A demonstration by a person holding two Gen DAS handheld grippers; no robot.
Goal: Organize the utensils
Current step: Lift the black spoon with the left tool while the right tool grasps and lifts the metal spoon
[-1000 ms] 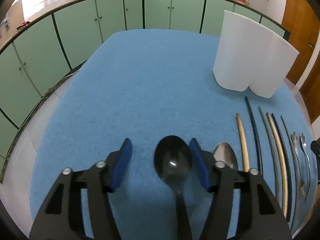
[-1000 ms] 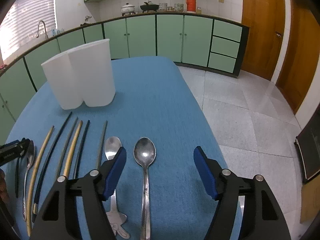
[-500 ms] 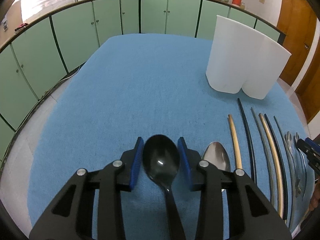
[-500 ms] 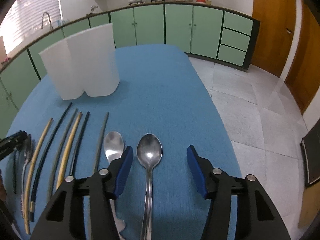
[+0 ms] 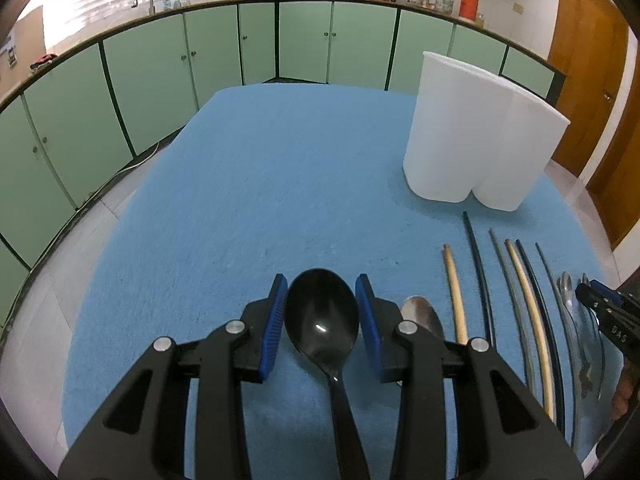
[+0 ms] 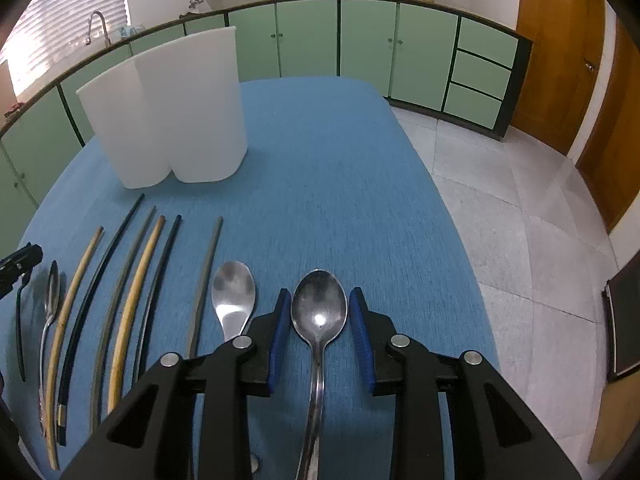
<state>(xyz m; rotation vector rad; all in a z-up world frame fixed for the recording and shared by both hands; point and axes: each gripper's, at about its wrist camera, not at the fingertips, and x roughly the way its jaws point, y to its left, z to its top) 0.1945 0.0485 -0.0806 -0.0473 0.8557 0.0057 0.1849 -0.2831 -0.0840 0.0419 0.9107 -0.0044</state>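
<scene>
Left wrist view, bottom centre: left claw has just been closing and now pinches the black spoon, blue pads touching both sides of the bowl, handle running back between the fingers. A steel spoon bowl peeks out just right of it.

Right wrist view, bottom centre: right claw has just been closing around the steel tablespoon, which lies on the blue tabletop. The pads sit right at the bowl's edges; we cannot tell whether they press on it.

Just left of that claw we see a second steel spoon. Further left is a row of chopsticks, tan, black and grey, side by side, then a small spoon near the left edge.

Beyond the chopstick tips, the white two-lobed utensil holder stands upright in the upper left of the right view and at the right of the left view.

Far back: green cabinets, with pots on the worktop above.
</scene>
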